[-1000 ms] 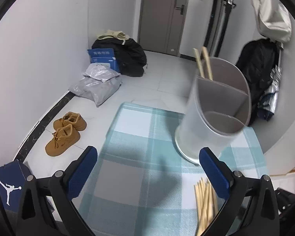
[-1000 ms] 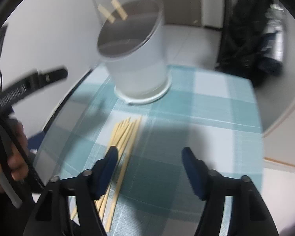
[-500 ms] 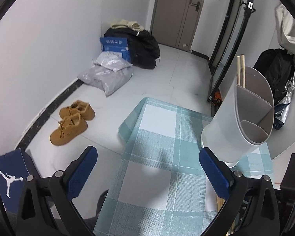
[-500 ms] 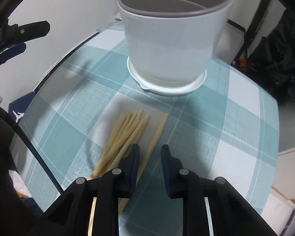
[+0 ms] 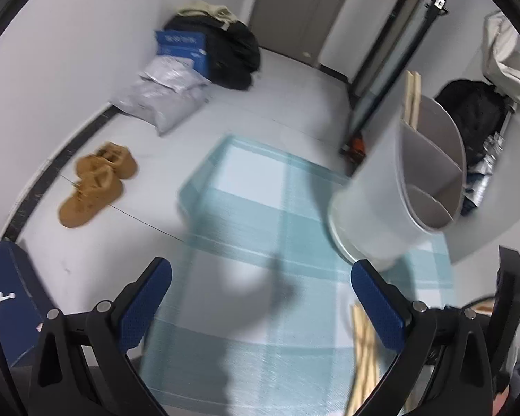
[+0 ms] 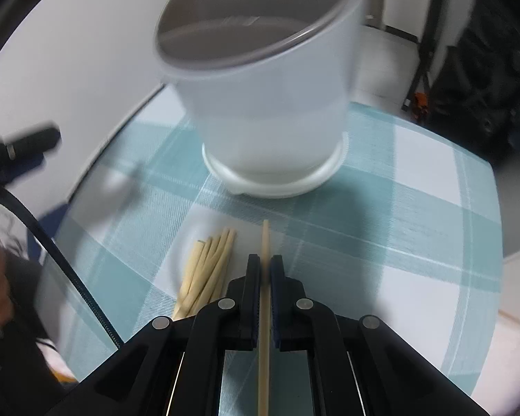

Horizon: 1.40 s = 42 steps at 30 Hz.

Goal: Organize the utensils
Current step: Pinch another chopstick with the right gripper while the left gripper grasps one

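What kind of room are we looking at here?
Probably a home entryway: tan shoes on the tiled floor, bags piled by a door, and a checked tablecloth with a utensil holder.

White jumping-figure logo on the blue box (image 5: 7,298); print on the blue carton (image 5: 182,46) unreadable

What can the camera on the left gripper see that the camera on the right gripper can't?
Only the left wrist view shows the brown shoes, the grey bags and the open left gripper. Only the right wrist view shows the right gripper shut on one chopstick. Both show the white holder, the loose chopsticks and the checked cloth.
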### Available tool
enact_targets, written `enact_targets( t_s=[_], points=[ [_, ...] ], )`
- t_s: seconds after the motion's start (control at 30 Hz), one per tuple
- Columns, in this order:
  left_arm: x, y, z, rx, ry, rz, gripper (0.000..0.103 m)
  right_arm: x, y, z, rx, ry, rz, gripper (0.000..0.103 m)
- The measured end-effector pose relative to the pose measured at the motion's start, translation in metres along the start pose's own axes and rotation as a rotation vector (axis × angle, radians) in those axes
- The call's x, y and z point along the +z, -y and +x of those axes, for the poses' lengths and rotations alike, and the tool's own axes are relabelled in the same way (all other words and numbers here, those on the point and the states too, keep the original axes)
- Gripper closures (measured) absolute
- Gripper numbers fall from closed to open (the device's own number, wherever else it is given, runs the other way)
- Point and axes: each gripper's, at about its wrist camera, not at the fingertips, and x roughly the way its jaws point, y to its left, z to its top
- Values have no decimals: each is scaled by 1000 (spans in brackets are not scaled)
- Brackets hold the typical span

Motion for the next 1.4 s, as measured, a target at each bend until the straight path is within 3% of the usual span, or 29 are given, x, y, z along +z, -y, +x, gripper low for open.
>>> enact_targets(
  t_s=[0.07,0.37,0.57,0.7,0.9,0.97,1.23,1.3,1.37,1.4],
  points=[
    [-6,9,6,-27,-40,31,1,-3,9,-15,25,42,47,98],
    [-49,51,16,-21,-179,270,1,-27,53,-70,179,226,267,98],
    [-75,67,19,17,-232,386,2,-41,72,-82,247,292,374,98],
    [-83,71,23,79,-256,434,7,-42,83,-88,247,332,422,98],
    [-78,63,22,110,-256,413,13,-46,94,-98,252,367,432,98],
    [-75,62,26,133,-265,409,19,-48,94,-104,259,377,431,98],
    [-63,60,38,155,-258,348,21,-49,94,-108,270,396,407,98],
    [-60,64,41,155,-251,354,35,-50,92,-108,276,399,402,98],
    [-56,68,43,151,-252,355,57,-50,89,-110,273,405,384,98],
    [-55,71,44,144,-261,355,59,-50,88,-111,272,409,376,98]
  ],
)
